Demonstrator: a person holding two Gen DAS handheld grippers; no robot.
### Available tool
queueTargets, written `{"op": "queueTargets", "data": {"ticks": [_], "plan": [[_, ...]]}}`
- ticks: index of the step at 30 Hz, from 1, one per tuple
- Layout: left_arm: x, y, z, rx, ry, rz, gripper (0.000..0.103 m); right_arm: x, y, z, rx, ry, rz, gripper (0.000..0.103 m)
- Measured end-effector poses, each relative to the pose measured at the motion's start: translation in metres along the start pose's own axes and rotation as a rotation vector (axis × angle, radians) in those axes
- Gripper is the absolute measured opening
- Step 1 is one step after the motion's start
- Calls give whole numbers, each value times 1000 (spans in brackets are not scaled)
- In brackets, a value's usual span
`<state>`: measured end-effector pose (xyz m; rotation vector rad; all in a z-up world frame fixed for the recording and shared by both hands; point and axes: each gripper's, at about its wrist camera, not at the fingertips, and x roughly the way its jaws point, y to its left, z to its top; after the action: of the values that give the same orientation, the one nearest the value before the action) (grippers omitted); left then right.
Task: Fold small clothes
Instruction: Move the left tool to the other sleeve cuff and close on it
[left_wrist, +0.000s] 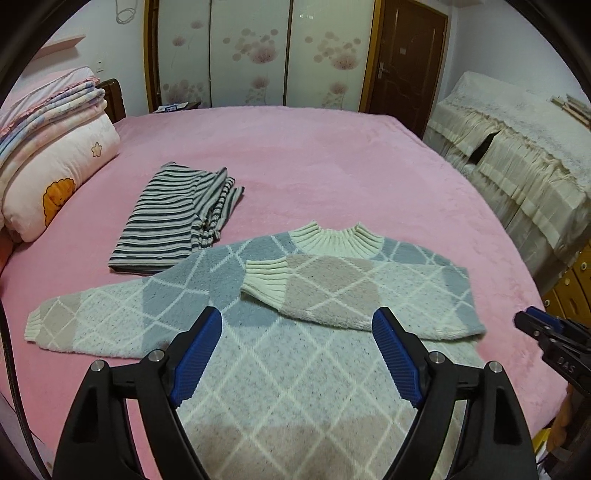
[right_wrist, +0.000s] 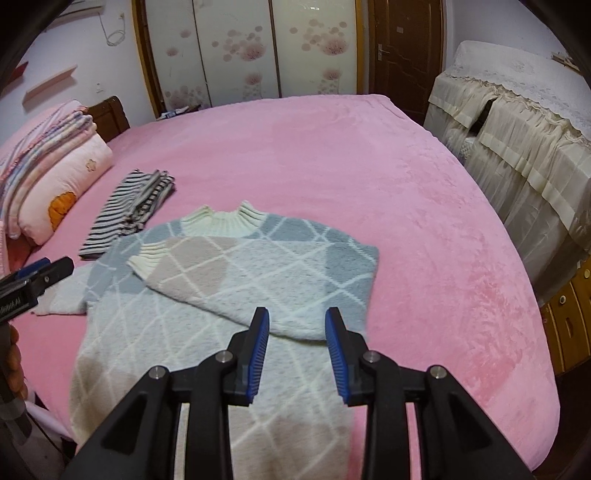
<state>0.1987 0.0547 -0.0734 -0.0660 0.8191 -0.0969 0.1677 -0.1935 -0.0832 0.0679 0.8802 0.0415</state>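
A small argyle sweater (left_wrist: 280, 354) in pale blue, beige and cream lies flat on the pink bed, collar away from me. Its right sleeve (left_wrist: 325, 291) is folded across the chest; its left sleeve (left_wrist: 74, 321) stretches out to the left. My left gripper (left_wrist: 297, 325) is open and empty above the sweater's middle. My right gripper (right_wrist: 297, 325) is open and empty above the folded sleeve's lower edge (right_wrist: 258, 302). The sweater also shows in the right wrist view (right_wrist: 221, 369). A folded striped garment (left_wrist: 173, 218) lies behind the sweater to the left.
A pink bedspread (left_wrist: 332, 166) covers the bed. Stacked pillows and quilts (left_wrist: 48, 158) sit at the left. A cloth-covered cabinet (left_wrist: 524, 166) stands right of the bed. Wardrobe doors (left_wrist: 258, 51) and a brown door (left_wrist: 410, 62) are behind.
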Motion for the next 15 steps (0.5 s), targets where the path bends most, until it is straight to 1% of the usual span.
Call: {"op": "queueTargets", "data": {"ticks": [3, 7, 13, 15], "plan": [[-20, 14, -6, -8, -33, -25, 85, -2, 20, 0, -4, 8, 20, 32], [-38, 37, -10, -8, -61, -44, 85, -2, 53, 2, -32, 14, 30, 32], [-49, 85, -7, -50, -73, -30, 85, -4, 114, 11, -99, -3, 48, 32], [-51, 100, -6, -62, -79, -15, 86, -3, 133, 14, -119, -4, 61, 32]]}}
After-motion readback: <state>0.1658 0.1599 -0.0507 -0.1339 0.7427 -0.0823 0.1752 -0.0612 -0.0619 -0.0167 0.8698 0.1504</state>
